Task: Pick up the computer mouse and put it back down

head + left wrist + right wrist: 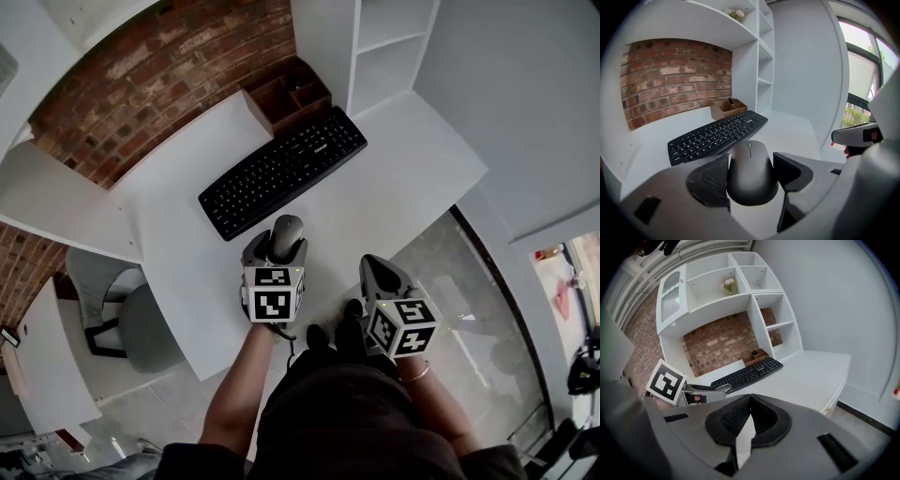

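The left tool [751,174] pinches the computer mouse [751,161] by its rounded sides, just short of the keyboard [717,136]; the right tool [749,420] idles, jaws together, empty. The risk — that slick curved shell squirting out under an uneven squeeze.

**Three Views, One White Desk**

The head view looks steeply down on the desk [394,187] and keyboard [281,169] from above. The left gripper view sits low, close behind the computer mouse [751,171], facing the brick wall [670,79]. The right gripper view looks from farther back, past the desk edge; all three share the keyboard.
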The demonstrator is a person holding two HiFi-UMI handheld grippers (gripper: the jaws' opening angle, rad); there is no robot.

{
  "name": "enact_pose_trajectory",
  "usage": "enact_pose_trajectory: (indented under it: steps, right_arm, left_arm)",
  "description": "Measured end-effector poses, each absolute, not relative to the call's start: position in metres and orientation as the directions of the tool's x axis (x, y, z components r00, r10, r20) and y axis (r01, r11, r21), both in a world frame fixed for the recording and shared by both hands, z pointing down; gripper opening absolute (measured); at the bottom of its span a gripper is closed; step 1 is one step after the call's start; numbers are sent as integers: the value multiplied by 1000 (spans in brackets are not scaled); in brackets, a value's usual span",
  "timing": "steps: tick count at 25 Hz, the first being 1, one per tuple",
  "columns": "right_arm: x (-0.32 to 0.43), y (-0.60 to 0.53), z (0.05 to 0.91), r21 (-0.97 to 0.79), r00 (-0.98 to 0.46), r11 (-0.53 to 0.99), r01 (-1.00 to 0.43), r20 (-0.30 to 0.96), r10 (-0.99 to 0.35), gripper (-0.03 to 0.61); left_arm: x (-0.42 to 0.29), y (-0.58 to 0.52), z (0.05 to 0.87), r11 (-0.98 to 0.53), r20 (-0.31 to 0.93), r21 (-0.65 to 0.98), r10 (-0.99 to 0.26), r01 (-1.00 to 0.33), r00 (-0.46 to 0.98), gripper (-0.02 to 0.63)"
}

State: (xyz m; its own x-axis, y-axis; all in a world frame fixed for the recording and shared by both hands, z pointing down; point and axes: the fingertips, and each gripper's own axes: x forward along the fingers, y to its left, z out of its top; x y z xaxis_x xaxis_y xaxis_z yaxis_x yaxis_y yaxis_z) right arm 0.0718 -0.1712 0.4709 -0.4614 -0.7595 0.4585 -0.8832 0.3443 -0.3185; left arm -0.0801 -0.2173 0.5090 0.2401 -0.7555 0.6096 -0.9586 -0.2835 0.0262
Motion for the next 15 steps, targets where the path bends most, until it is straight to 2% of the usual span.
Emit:
enact_pose_trajectory:
  steps: [15]
  right_arm:
    - [145,-236,494,-339,-397,246,-908,506,-766,3]
  left_arm:
    - [1,-304,557,-369,666,36,-684,-929,297,293]
